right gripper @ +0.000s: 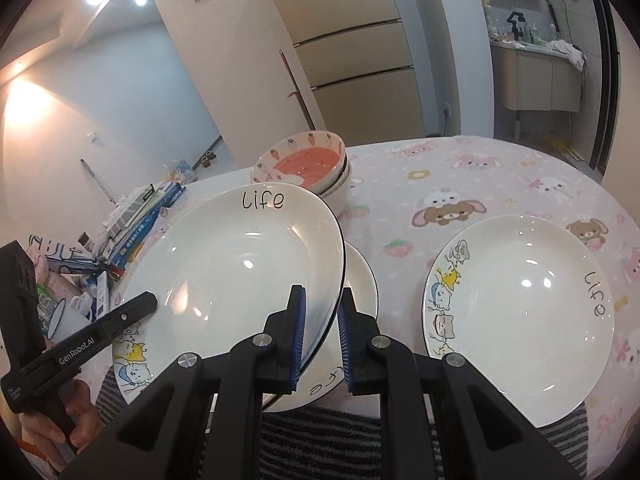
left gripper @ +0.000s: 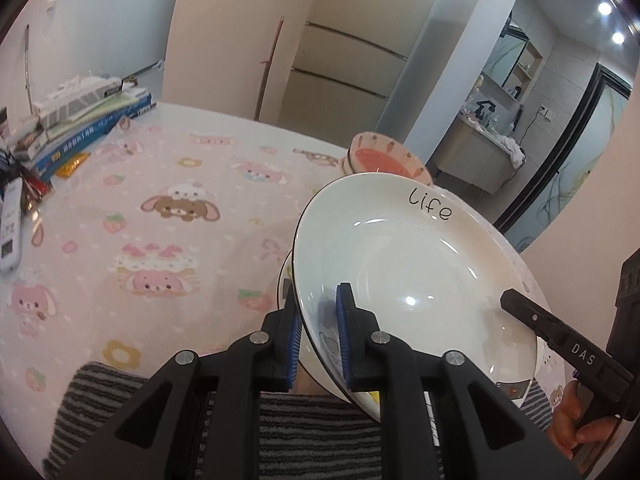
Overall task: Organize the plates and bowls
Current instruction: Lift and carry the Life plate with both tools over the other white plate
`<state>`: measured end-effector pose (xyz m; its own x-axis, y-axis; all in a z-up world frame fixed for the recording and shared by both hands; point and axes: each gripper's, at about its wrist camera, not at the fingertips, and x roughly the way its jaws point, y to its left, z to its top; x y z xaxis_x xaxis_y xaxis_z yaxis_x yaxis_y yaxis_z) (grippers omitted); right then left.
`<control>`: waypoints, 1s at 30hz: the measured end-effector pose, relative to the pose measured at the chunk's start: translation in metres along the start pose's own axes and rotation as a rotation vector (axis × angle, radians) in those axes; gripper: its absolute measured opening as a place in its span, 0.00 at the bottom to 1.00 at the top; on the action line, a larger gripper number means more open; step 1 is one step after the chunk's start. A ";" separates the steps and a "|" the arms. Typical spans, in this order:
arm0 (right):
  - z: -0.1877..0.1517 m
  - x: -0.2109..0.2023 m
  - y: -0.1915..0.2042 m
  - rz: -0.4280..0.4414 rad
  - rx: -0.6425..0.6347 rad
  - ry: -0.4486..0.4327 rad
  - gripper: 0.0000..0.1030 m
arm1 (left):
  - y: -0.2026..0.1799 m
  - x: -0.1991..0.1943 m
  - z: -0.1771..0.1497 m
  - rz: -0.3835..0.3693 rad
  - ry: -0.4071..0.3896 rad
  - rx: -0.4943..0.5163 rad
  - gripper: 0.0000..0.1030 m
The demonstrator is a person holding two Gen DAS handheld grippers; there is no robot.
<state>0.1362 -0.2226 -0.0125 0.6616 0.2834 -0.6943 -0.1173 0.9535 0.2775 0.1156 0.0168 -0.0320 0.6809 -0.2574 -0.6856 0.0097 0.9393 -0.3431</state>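
Observation:
A white plate (left gripper: 408, 256) lettered "Life" is held tilted just above the pink cartoon tablecloth (left gripper: 160, 208). My left gripper (left gripper: 318, 292) is shut on its left rim, blue pads on either side. My right gripper (right gripper: 322, 294) is shut on the opposite rim of the same plate (right gripper: 240, 264). Each gripper shows in the other's view, the right gripper (left gripper: 516, 300) and the left gripper (right gripper: 136, 308). Directly under the held plate lies a second plate (right gripper: 362, 280), mostly hidden. A third plate (right gripper: 520, 300) with cat drawings lies to the right. Stacked bowls (right gripper: 308, 164) with a pink inside stand behind.
A pile of books (left gripper: 88, 120) and a white remote (left gripper: 10, 224) crowd the table's far left side. Grey striped fabric (left gripper: 320, 420) lies at the near edge under the grippers. A hand (right gripper: 52, 420) grips the left tool. A fridge (right gripper: 352, 48) stands beyond the table.

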 end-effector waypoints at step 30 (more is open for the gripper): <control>-0.023 0.043 -0.011 -0.096 -0.048 0.129 0.18 | -0.005 0.041 -0.022 0.130 0.083 0.092 0.15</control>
<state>0.1482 -0.2185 -0.0606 0.5715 0.1986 -0.7962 -0.0951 0.9798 0.1761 0.1272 -0.0039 -0.0723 0.6183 -0.1465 -0.7722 -0.0050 0.9817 -0.1902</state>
